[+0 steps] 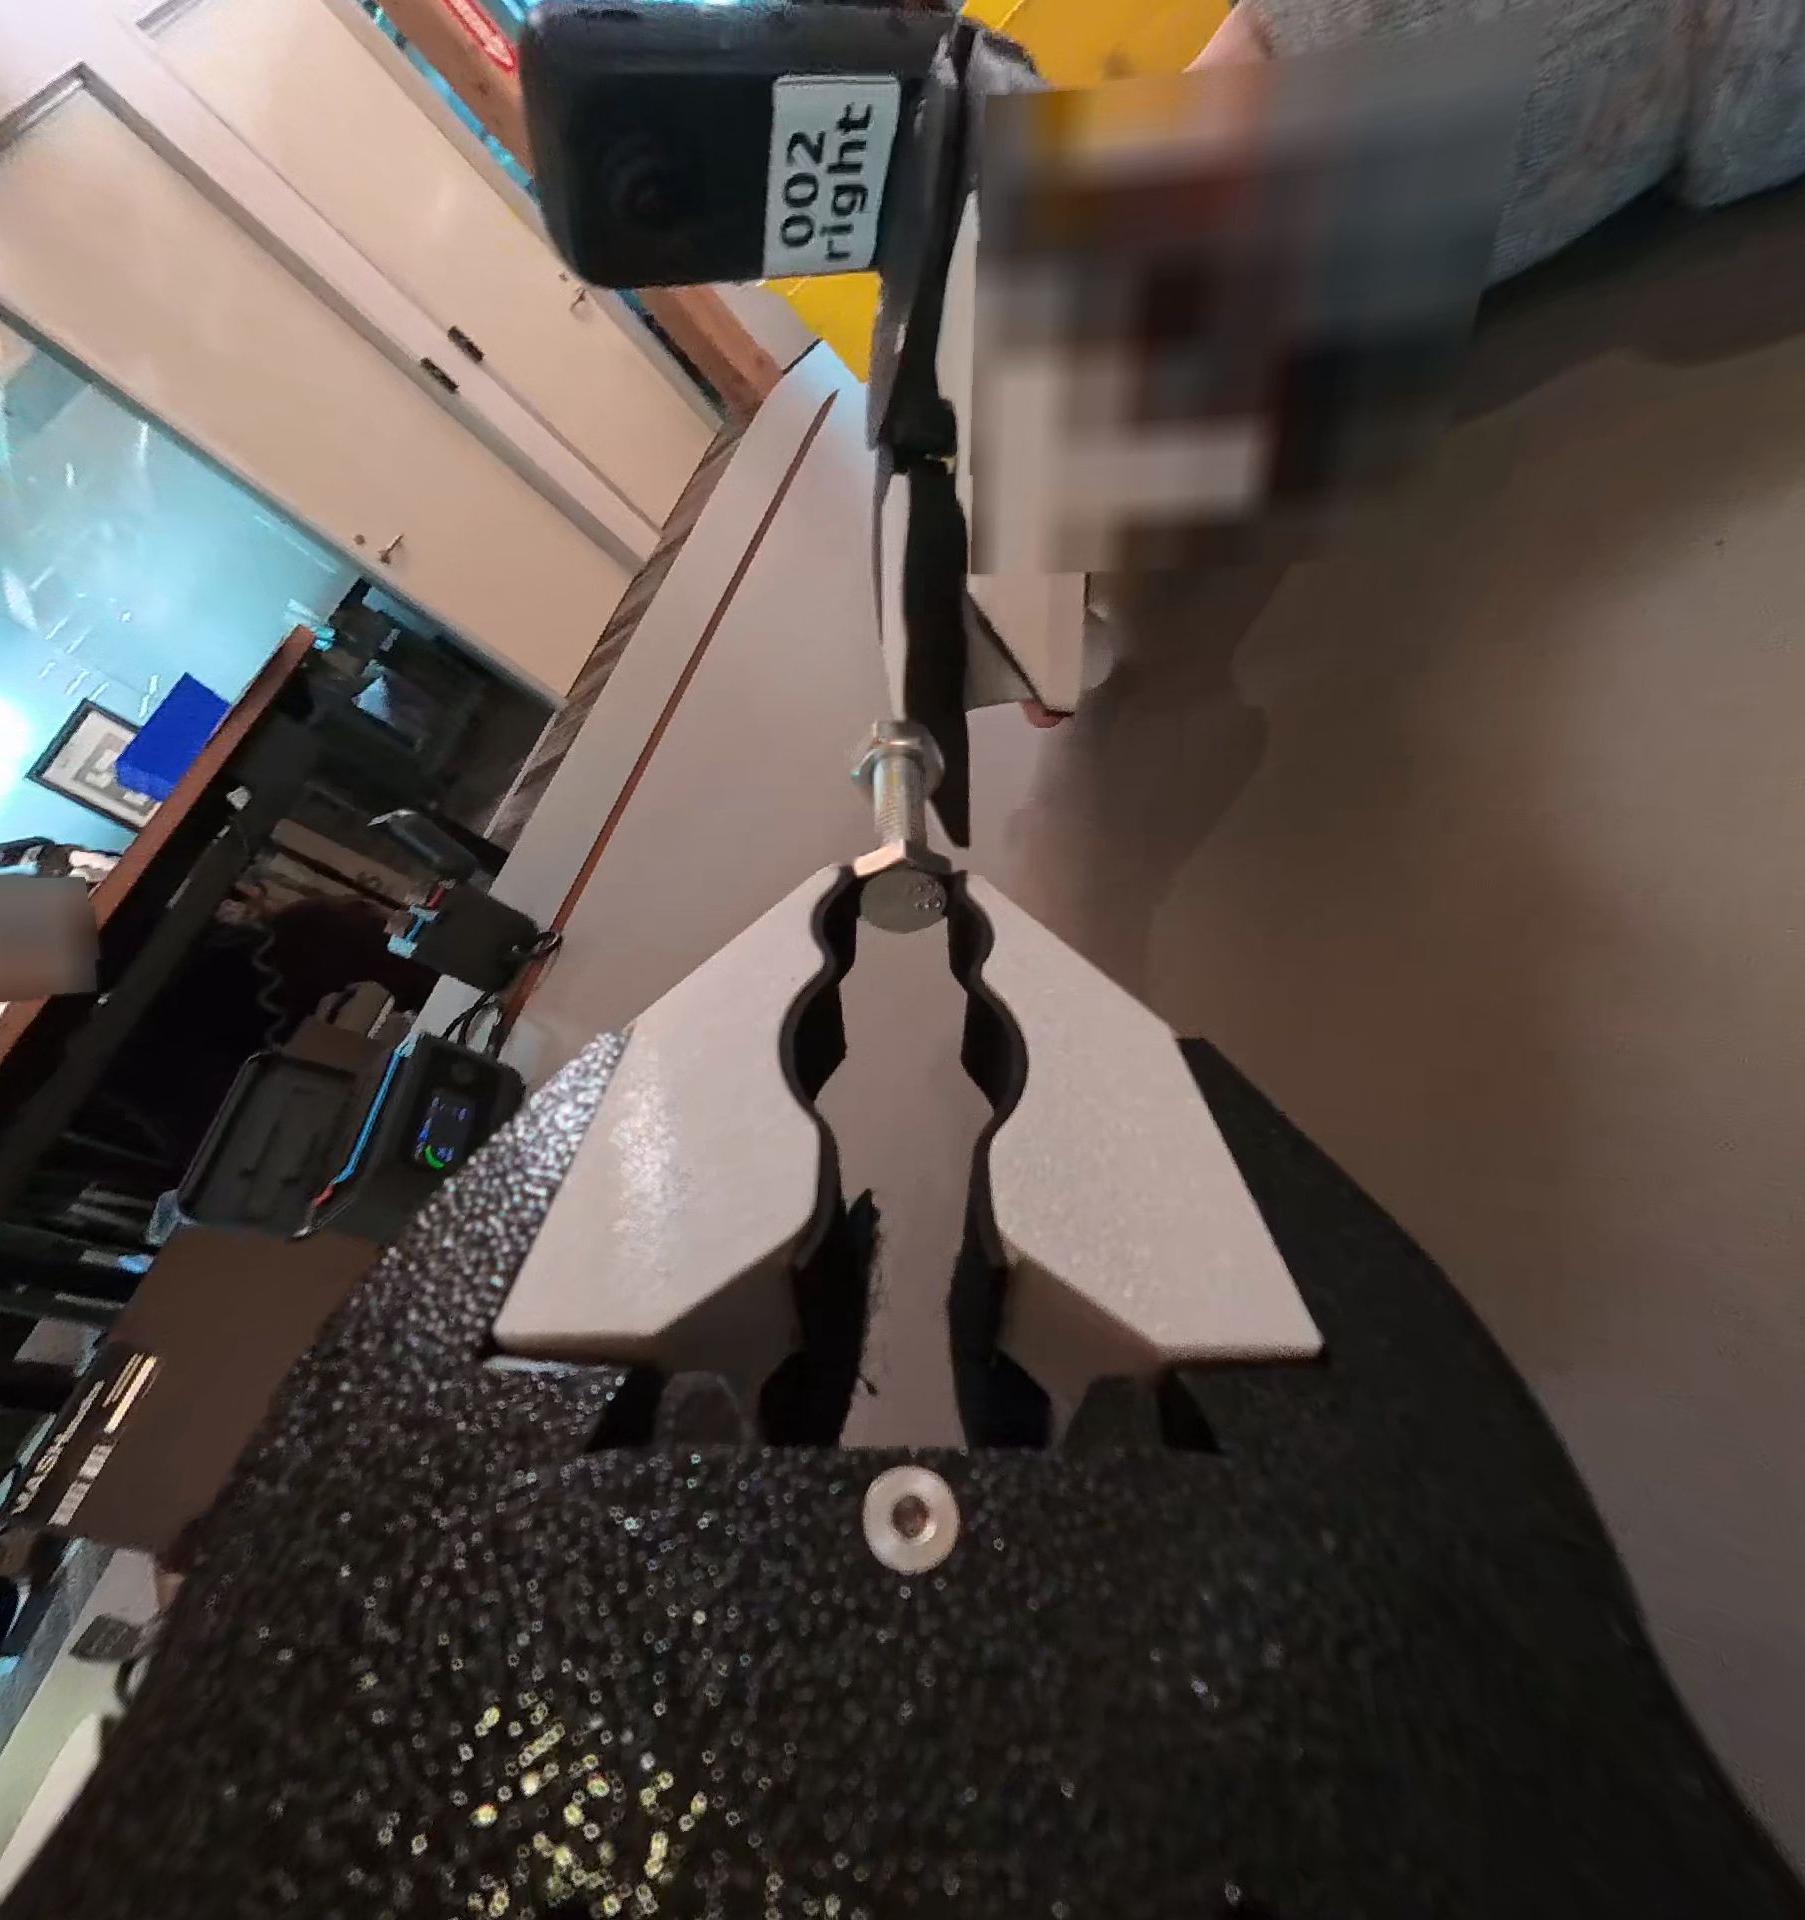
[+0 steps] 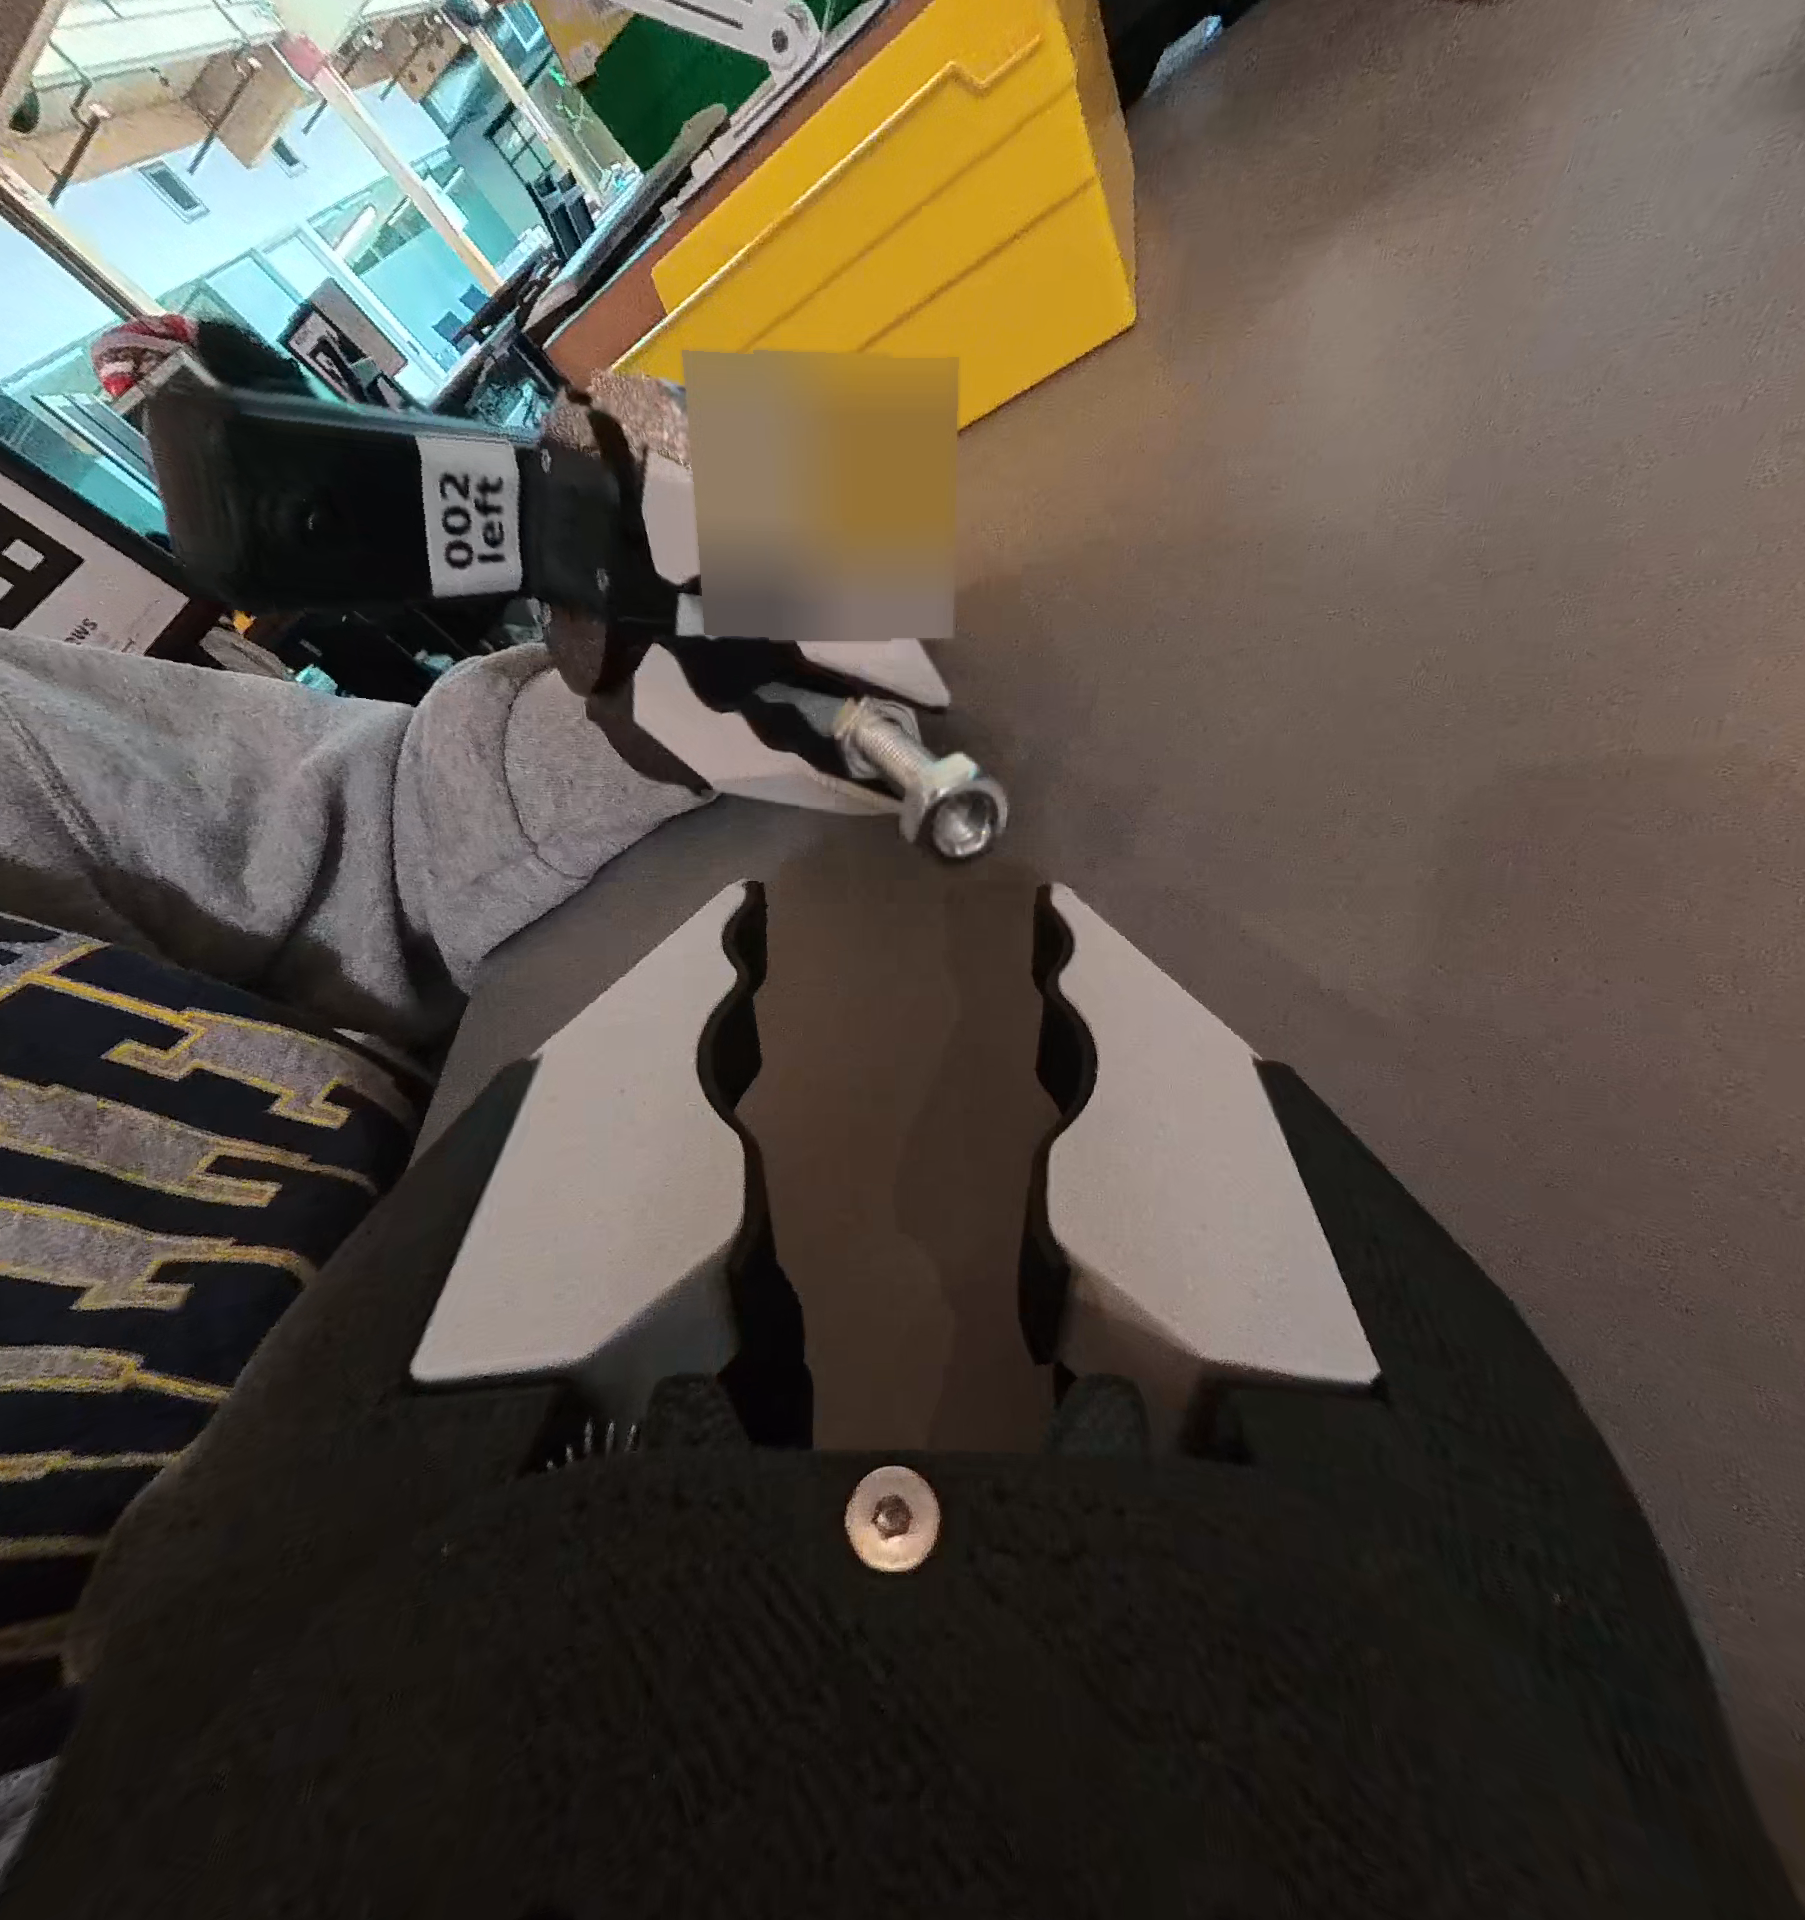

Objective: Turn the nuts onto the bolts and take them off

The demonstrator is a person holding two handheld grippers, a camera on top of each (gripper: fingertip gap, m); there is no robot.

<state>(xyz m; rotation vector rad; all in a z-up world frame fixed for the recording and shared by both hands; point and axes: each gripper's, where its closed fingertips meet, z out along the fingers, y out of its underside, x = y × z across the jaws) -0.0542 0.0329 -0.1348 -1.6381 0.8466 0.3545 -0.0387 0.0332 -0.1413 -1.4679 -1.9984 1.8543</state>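
My left gripper [image 1: 903, 885] is shut on the hex head of a silver bolt [image 1: 893, 810] and holds it in the air above the grey table. The shaft points away from it. A silver nut [image 1: 896, 753] sits on the far end of the shaft. In the right wrist view the same nut [image 2: 965, 816] faces me end-on, on the tip of the bolt [image 2: 893, 756] held by the left gripper [image 2: 838, 727]. My right gripper [image 2: 898, 914] is open and empty. The nut is just beyond its fingertips, slightly right of centre, not between them. One of its fingers [image 1: 934, 623] shows beside the nut.
The grey table top [image 2: 1449, 727] spreads to the right under both grippers. A yellow drawer cabinet [image 2: 908, 208] stands at the far edge. A person's grey sleeve [image 2: 254, 810] is at the left. Black devices [image 1: 337, 1143] sit on desks beyond the table's edge. Left and right tips are no more than a few centimetres apart.
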